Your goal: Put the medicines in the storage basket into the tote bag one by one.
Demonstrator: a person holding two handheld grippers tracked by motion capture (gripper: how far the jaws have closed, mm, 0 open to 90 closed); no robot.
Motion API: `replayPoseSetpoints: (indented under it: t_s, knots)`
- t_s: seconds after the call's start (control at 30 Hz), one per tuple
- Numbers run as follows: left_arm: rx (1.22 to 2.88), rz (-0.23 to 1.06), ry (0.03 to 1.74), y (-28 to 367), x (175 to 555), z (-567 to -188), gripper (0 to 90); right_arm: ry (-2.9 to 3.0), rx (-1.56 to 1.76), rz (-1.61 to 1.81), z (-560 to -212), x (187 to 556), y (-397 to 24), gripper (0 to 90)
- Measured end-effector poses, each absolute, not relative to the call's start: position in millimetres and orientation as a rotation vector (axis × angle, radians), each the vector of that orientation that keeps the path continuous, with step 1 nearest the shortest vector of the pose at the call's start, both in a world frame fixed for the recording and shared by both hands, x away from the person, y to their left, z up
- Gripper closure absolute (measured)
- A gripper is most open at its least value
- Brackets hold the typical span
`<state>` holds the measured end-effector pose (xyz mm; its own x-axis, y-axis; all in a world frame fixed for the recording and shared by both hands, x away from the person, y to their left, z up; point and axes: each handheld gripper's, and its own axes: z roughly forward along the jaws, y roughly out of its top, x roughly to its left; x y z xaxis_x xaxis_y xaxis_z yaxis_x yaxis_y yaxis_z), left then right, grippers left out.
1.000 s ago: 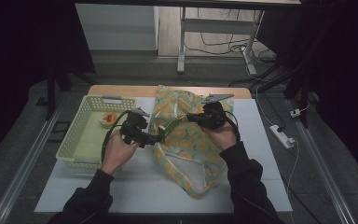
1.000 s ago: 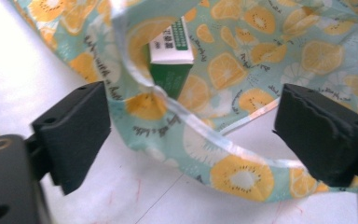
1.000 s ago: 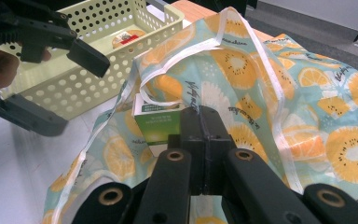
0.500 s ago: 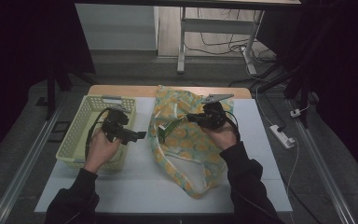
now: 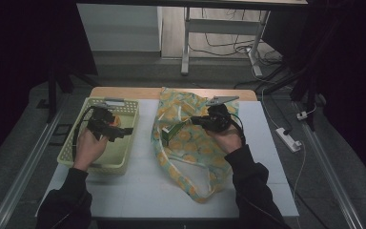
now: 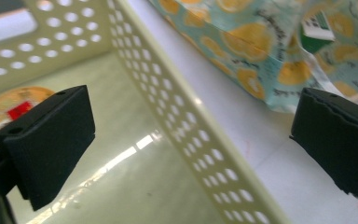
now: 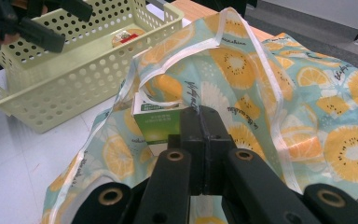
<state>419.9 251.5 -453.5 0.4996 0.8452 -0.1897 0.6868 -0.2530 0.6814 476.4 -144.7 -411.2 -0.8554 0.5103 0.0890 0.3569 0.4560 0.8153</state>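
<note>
A cloth bag (image 5: 190, 157) printed with orange slices lies on the white table. Its mouth faces left, and a green carton (image 5: 171, 133) sits in it. My right gripper (image 5: 194, 121) is shut on the bag's cloth just above the carton (image 7: 156, 123) and holds the mouth up. My left gripper (image 5: 122, 133) hovers over the right wall of a pale yellow basket (image 5: 71, 152). Its jaws have just been opening and stand wide apart with nothing held between them. An orange round packet (image 6: 9, 105) with a red label lies on the basket's floor.
The basket (image 6: 200, 154) stands left of the bag (image 6: 242, 51) with a strip of bare white table between them. A wooden edge (image 5: 133, 92) runs along the table's back. A power strip (image 5: 286, 138) lies on the floor to the right.
My left gripper has moved left, from the bag's mouth to over the basket. The right gripper and the bag have stayed put.
</note>
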Motion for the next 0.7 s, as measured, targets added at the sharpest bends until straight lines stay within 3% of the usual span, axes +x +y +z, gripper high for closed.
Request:
replayPoseSetpoints:
  t_s: [0.7]
  knots:
    - [2.023,0.362,1.456,295,458,-485,0.0,2.535,0.761,1.355,-412,477,-145,90.0]
